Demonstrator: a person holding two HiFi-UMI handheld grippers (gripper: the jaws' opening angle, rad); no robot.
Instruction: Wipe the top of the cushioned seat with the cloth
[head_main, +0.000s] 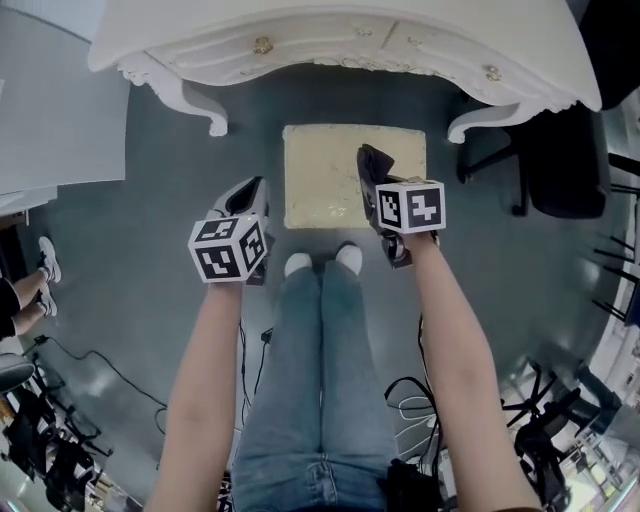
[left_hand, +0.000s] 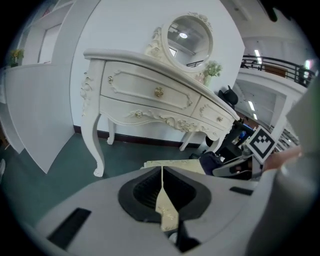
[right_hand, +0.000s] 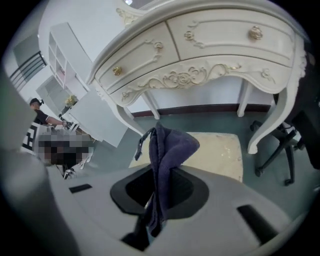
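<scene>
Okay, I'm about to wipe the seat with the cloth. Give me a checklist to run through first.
1. Cloth clamped in right gripper: ok.
2. Cloth over the seat: ok.
3. Cloth touching the seat: cannot tell.
4. Nothing else lying on the seat top: ok.
5. Left gripper shut on nothing, off to the seat's side: ok.
6. Headroom under the table at the far edge: cannot tell.

White ornate dressing table (head_main: 350, 40), round mirror (left_hand: 189, 36), grey-green floor (head_main: 130, 260), black office chair (head_main: 560, 160)
</scene>
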